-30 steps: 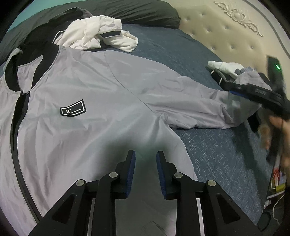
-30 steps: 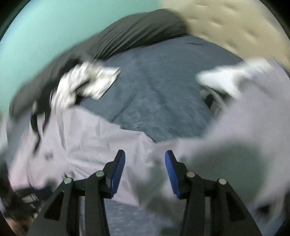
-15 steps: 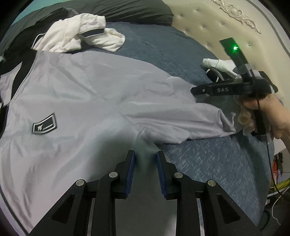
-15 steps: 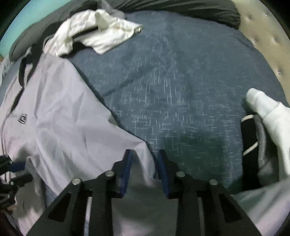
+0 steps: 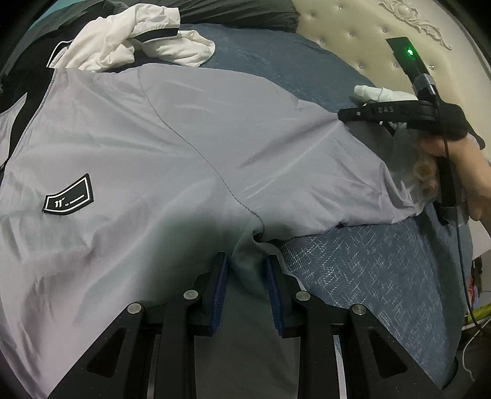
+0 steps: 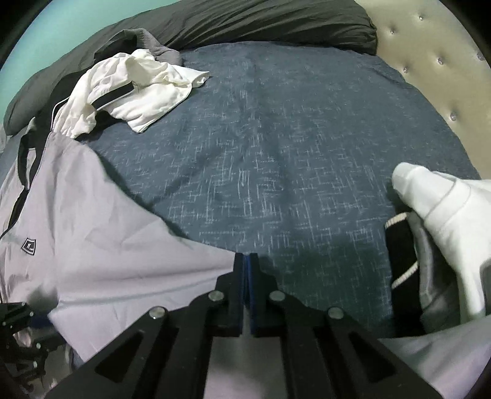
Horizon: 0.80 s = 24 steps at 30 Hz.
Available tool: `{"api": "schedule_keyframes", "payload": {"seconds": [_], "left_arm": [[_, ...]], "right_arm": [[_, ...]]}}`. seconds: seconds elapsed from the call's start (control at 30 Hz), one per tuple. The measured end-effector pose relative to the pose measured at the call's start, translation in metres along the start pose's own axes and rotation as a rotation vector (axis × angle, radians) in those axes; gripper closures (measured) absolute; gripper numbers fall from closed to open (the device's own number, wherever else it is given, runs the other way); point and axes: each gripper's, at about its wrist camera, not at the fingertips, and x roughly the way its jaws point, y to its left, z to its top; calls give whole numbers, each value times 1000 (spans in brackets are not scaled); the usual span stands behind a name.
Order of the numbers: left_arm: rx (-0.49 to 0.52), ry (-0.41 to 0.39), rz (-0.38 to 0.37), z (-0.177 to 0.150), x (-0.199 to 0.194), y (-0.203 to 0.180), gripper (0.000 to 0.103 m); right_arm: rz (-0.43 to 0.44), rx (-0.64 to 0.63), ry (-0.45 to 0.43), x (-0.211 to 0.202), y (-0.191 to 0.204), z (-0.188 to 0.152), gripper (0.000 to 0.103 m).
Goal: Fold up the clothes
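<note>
A light grey jacket [image 5: 153, 147] with a black collar and a small black chest patch [image 5: 67, 199] lies spread on the blue bedspread [image 6: 276, 153]. My left gripper [image 5: 247, 270] is low over the armpit seam and stands open. A ridge of grey cloth lies between its blue pads [image 5: 219, 288] without being pinched. My right gripper [image 6: 247, 264] is shut on the upper edge of the jacket's sleeve [image 6: 138, 267]. In the left wrist view the right gripper [image 5: 342, 115], held by a hand [image 5: 460, 172], draws the sleeve [image 5: 322, 172] taut.
A crumpled white garment with a black band [image 6: 135, 89] lies at the back, next to a dark grey duvet [image 6: 245, 24]. A heap of white, black and grey clothes [image 6: 445, 208] sits at the right. The padded cream headboard [image 5: 368, 40] bounds the bed's far side.
The right gripper came down onto the sleeve and its jaws closed on the cloth edge. The left gripper slid across the jacket to the armpit and sank lower, its gap unchanged.
</note>
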Motion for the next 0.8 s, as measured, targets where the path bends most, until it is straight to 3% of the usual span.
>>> {"api": "schedule_keyframes", "payload": {"seconds": [0.1,0.23,0.27,0.33,0.37,0.4,0.6,0.67,0.77,0.8], "left_arm": [[-6,2,-8,0,0,1,76],[-4,-1,-2,-1,-1,0,76],[-5,-2,-1,-1,-1,0,76],[-8,-2,0,0,-1,-1,76],[-10,-1,0,0,-1,-1,76],[-9,0,1,0,-1,-2,76],[-14,6,-15,1,-2,-1,76],[-19,5,-25,0,-2,0,76],[-16,3,-27,0,-2,-1,76],[-15,2,-27,0,-2,-2,76]], "right_arm": [[15,14,13,0,-2,3,101],[56,32,-66,-20,-6,7,99],[103,27,-65,-23,-4,9,98],[137,-25,-65,-23,10,12,87],[144,-54,-67,-23,17,14,73],[159,-80,-50,-20,25,15,70],[177,-153,-7,3,53,22,70],[156,-184,1,13,61,24,71],[190,-181,-29,17,65,29,100],[184,-191,-26,19,68,30,102]]}}
